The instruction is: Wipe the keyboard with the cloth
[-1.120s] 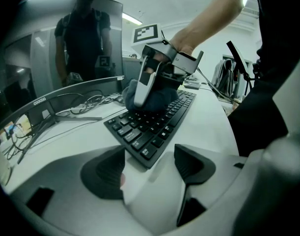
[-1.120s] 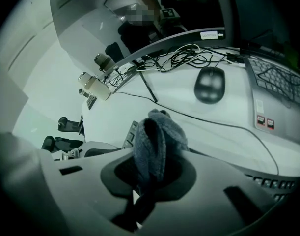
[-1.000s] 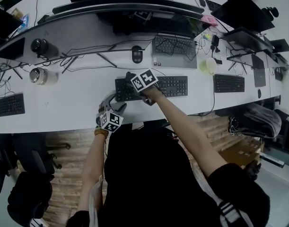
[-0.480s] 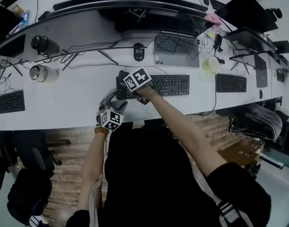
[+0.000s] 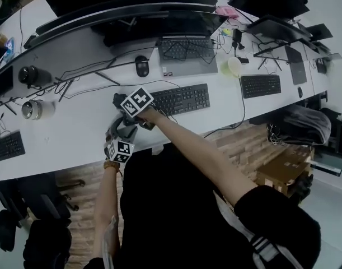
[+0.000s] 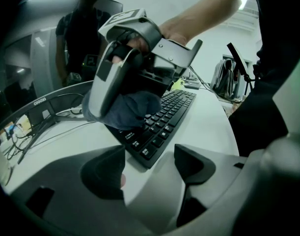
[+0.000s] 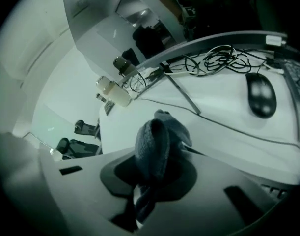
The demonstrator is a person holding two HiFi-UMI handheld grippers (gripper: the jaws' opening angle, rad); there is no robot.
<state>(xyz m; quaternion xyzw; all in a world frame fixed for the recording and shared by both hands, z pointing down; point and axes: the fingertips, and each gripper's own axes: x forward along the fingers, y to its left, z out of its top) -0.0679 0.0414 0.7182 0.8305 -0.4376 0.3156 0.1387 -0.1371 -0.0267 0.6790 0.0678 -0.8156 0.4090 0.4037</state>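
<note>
White desk (image 5: 70, 132), black keyboard (image 5: 182, 98), mouse (image 5: 141, 66), laptop (image 5: 188, 58), tangled cables (image 5: 84, 72)

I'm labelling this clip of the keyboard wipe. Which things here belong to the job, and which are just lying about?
In the job: dark blue-grey cloth, clamped in the right tool; black keyboard beneath it.

Just lying about: black mouse; grey laptop; second black keyboard at the right; pale round cup; tangled black cables; open, empty left tool.

Head view: high overhead, steeply down over desk (image 5: 70, 133). Left claw (image 6: 150, 167) view: low, close, facing keyboard (image 6: 162, 119) just ahead. Right claw (image 7: 150, 181) view: close, past cloth (image 7: 157, 141) across desk. Both claw views share cloth.
</note>
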